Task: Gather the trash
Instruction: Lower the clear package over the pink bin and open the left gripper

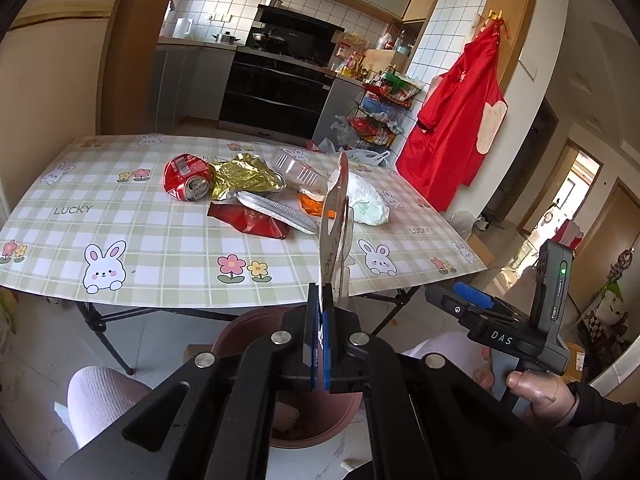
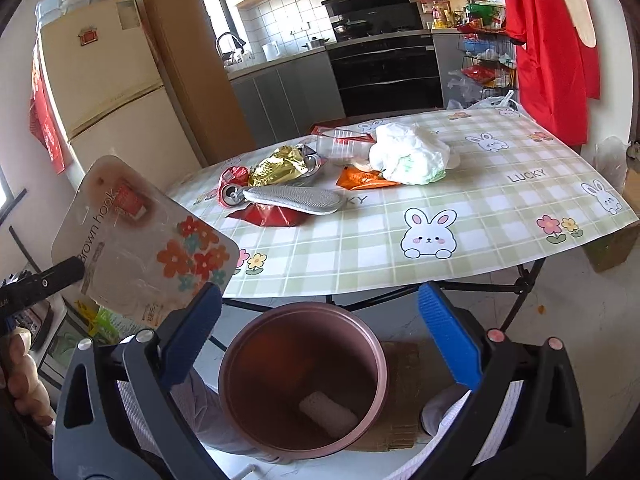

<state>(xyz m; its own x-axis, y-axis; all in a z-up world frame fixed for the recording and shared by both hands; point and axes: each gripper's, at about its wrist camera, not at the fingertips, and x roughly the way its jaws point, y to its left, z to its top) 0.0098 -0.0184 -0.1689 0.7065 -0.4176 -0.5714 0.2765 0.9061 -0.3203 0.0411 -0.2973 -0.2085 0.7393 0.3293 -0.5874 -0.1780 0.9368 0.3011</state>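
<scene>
The left gripper (image 1: 321,334) has its fingers clenched on a "Brown hook" blister card (image 2: 140,240), held upright above the desk (image 1: 168,256) edge. The right gripper (image 2: 320,336) hangs spread wide and empty over the pink bin (image 2: 240,364), where a white scrap (image 2: 328,414) lies. A crushed cola can (image 1: 186,182) and wrappers sit on the desk.

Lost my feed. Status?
Left tongs shut on hook pack. Right tongs open, empty, over bin. Trash left on table.
</scene>
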